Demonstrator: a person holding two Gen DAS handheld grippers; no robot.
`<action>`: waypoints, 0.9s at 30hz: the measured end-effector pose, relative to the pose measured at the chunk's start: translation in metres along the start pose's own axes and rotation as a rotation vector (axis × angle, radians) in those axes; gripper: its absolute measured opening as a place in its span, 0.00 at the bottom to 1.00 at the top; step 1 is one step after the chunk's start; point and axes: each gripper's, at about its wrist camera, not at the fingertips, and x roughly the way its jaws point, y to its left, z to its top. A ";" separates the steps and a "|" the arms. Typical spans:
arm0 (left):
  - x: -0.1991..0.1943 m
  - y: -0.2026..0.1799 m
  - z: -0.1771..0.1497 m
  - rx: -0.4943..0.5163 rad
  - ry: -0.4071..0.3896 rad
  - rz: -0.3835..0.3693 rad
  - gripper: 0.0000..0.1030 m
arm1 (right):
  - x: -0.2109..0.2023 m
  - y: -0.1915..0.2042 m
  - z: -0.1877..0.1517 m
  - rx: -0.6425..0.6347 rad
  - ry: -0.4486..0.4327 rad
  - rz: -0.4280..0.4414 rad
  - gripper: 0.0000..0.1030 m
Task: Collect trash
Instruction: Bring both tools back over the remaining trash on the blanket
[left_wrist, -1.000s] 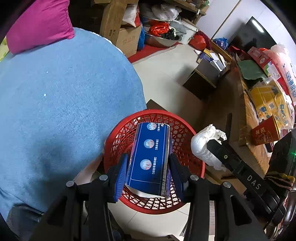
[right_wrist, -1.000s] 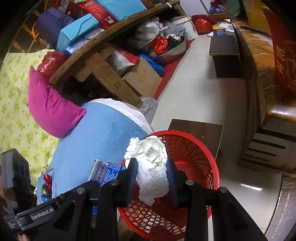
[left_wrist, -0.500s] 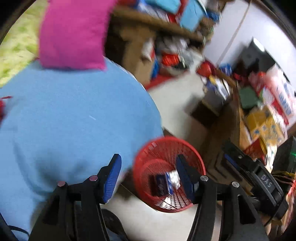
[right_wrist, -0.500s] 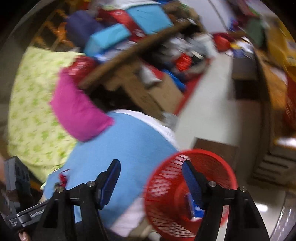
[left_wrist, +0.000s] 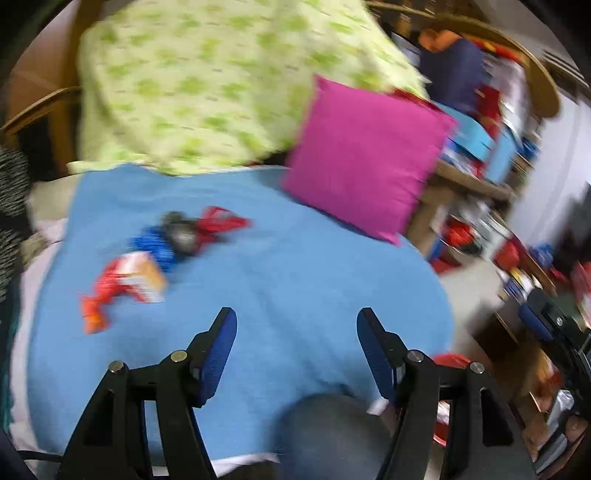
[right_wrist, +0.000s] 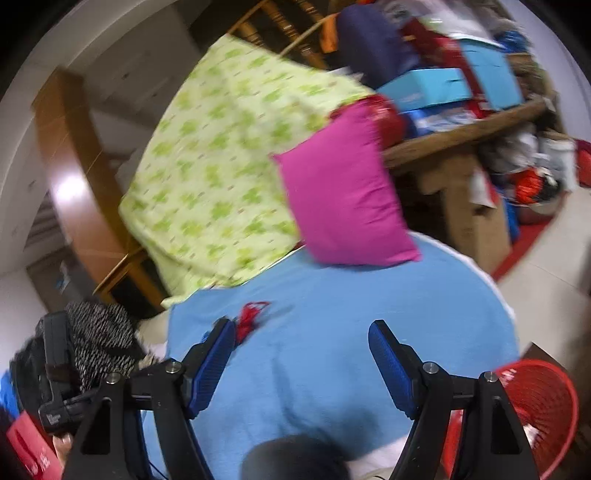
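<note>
1. A blue cover spreads over a rounded seat; a pink cushion leans at its back edge.
2. The red basket stands on the floor off the cover's right edge.
3. Blurred wrappers, red, blue and dark, lie near the cover's left edge.
4. The left gripper has just been opening its jaws; they stand apart, empty.
5. The right gripper likewise: jaws just opening, wide, nothing between.
</note>
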 end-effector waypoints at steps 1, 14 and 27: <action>-0.004 0.013 0.002 -0.022 -0.010 0.023 0.69 | 0.007 0.007 -0.001 -0.011 0.015 0.017 0.76; -0.021 0.183 -0.004 -0.389 -0.012 0.235 0.69 | 0.104 0.134 -0.016 -0.226 0.164 0.303 0.79; 0.014 0.261 -0.015 -0.548 0.085 0.277 0.69 | 0.237 0.212 -0.085 -0.511 0.438 0.469 0.89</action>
